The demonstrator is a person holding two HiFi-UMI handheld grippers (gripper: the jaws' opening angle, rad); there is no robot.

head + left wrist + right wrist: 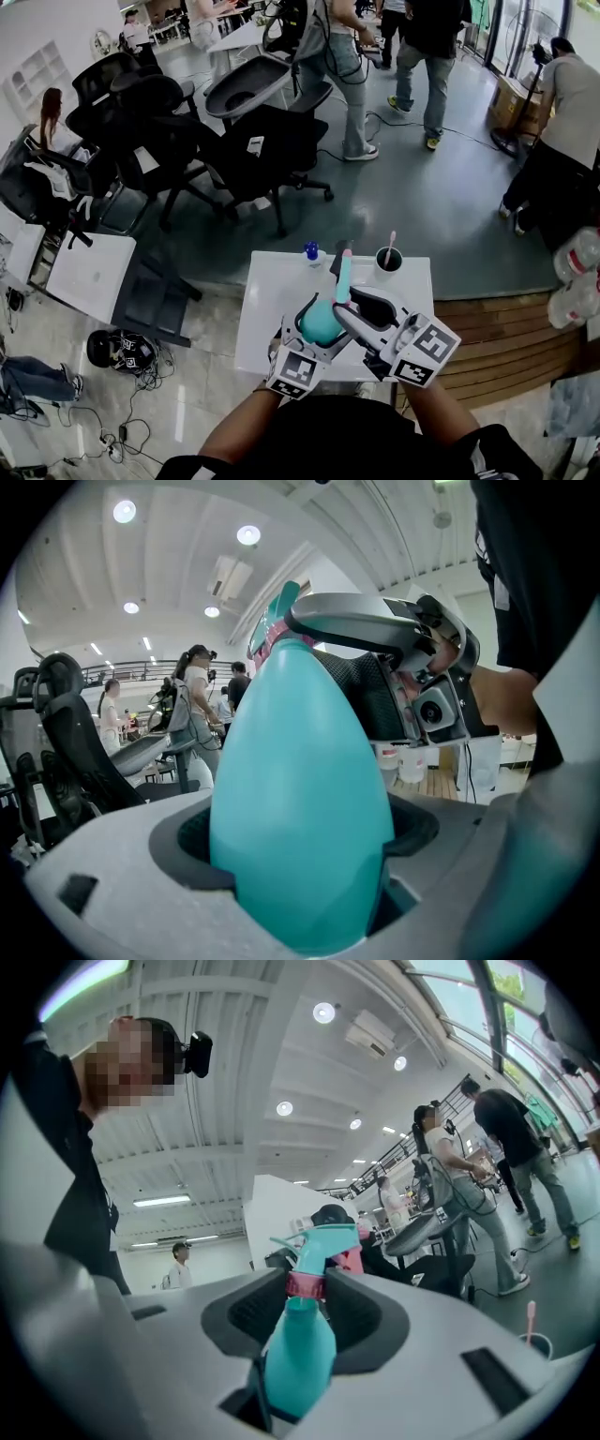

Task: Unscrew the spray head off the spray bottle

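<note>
I have open room over the table's [265,314] left half; a cup [388,262] and small bottle [311,251] block its far edge.

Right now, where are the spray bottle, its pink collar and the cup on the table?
spray bottle [300,799], left gripper view, teal body.
pink collar [306,1284], right gripper view, ring round the neck.
cup [385,274], head view, white front wall.

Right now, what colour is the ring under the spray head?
Pink ring; right gripper view shows it best.
</note>
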